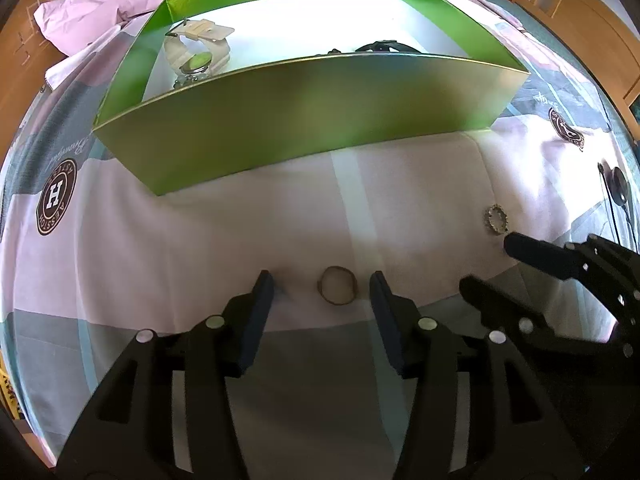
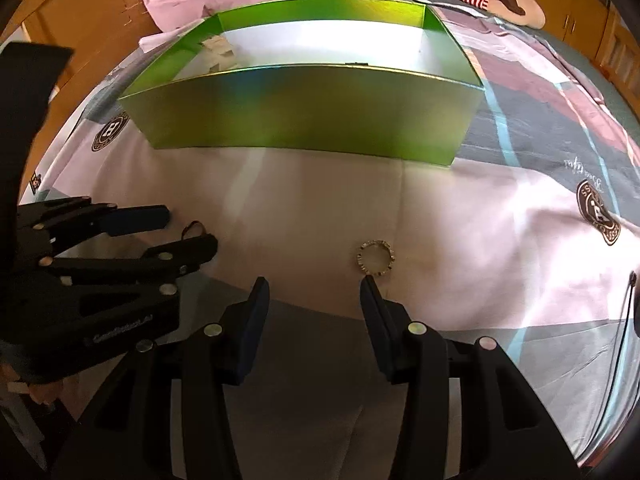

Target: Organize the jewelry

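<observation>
Left gripper (image 1: 322,280): black two-finger tool, jaws spread wide, low over the bedsheet, gripping nothing.
Plain ring (image 1: 337,285): thin dull-gold metal band, flat on the sheet, between the left jaws, nearer the right-hand finger, touching neither as far as can be told.
Right gripper (image 2: 314,284): black two-finger tool, jaws spread wide, empty, low over the sheet, beside the left gripper.
Beaded ring (image 2: 375,258): small silver-and-gold studded circlet, flat on the sheet, just ahead of the right gripper's right-hand fingertip, outside the gap; contact cannot be told.
Green box (image 1: 304,96): open, shiny green cardboard with white floor, well ahead of both pairs of jaws, long wall facing them.
Cream watch (image 1: 197,54): pale strap with round green-reflecting face, inside the box at its far left end, seen over the wall from the left jaws.
Dark item (image 1: 380,46): black strap-like piece inside the box toward its right, mostly hidden by the wall.
Bedsheet (image 1: 200,240): pink, grey and teal patchwork print with round brown emblems, beneath everything.
Black disc with cord (image 1: 618,186): on the sheet, far right of the left jaws.
</observation>
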The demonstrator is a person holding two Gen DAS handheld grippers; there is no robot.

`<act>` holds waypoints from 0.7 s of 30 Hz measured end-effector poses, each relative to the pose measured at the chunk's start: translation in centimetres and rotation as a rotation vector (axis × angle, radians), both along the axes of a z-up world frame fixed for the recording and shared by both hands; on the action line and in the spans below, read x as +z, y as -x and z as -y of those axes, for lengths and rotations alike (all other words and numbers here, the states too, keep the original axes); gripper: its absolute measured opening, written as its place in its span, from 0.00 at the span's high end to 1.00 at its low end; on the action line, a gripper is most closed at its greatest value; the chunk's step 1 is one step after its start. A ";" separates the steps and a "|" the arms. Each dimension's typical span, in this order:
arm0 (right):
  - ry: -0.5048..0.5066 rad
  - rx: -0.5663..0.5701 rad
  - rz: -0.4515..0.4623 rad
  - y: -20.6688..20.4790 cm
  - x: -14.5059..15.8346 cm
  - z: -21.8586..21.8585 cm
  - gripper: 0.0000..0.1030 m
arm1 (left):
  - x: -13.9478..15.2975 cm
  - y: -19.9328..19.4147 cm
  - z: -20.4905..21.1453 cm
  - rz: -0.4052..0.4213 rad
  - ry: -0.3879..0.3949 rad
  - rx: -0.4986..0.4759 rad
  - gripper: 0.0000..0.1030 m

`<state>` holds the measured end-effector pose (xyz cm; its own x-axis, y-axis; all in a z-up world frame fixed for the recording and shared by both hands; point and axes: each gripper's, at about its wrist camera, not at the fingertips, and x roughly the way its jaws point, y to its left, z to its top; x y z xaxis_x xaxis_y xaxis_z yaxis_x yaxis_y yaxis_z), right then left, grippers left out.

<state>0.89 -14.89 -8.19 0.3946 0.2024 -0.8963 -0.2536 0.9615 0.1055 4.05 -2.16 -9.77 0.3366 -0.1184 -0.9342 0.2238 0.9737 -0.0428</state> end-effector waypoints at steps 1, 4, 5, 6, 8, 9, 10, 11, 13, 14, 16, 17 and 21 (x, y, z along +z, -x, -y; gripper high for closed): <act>0.016 -0.001 0.005 0.1 0.0 0.0 0.54 | 0.0 0.0 0.0 -0.001 0.002 0.000 0.50; 0.071 -0.024 0.005 0.0 -0.3 0.2 0.54 | 0.0 -0.1 0.0 0.000 0.002 0.000 0.50; 0.079 -0.034 0.003 -0.2 -0.4 0.4 0.54 | 0.0 0.0 0.0 0.000 0.001 0.000 0.50; 0.085 -0.048 0.003 -0.4 -0.6 0.6 0.54 | 0.0 0.0 0.0 0.001 -0.001 -0.001 0.50; 0.089 -0.069 0.007 -0.7 -0.6 1.0 0.54 | 0.0 0.0 0.1 0.005 -0.004 -0.003 0.50; 0.090 -0.077 0.010 -0.8 -0.6 1.2 0.54 | 0.0 0.0 0.1 0.007 -0.005 -0.003 0.50; 0.091 -0.081 0.013 -0.9 -0.6 1.2 0.54 | 0.1 0.1 0.2 0.009 -0.002 -0.004 0.50; 0.095 -0.083 0.016 -1.0 -0.6 1.2 0.54 | 0.1 0.1 0.2 0.011 0.003 -0.006 0.50; 0.099 -0.081 0.020 -1.3 -0.7 1.2 0.54 | 0.2 0.2 0.3 0.021 0.015 -0.014 0.50; 0.100 -0.082 0.022 -1.5 -0.8 1.1 0.54 | 0.3 0.2 0.4 0.023 0.018 -0.019 0.50; 0.099 -0.080 0.022 -1.6 -0.8 0.9 0.54 | 0.2 0.4 0.6 0.023 0.012 -0.027 0.50; 0.070 -0.066 0.013 -1.6 -0.7 0.7 0.55 | 0.1 0.3 0.6 0.022 0.008 -0.029 0.50; 0.007 -0.003 -0.005 -1.3 -0.3 0.3 0.56 | 0.3 0.0 -0.7 0.004 0.034 -0.006 0.44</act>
<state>2.20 -15.24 -8.45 0.3909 0.1948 -0.8996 -0.2503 0.9630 0.0998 4.01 -1.43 -9.50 0.3395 -0.1521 -0.9282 0.2300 0.9703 -0.0749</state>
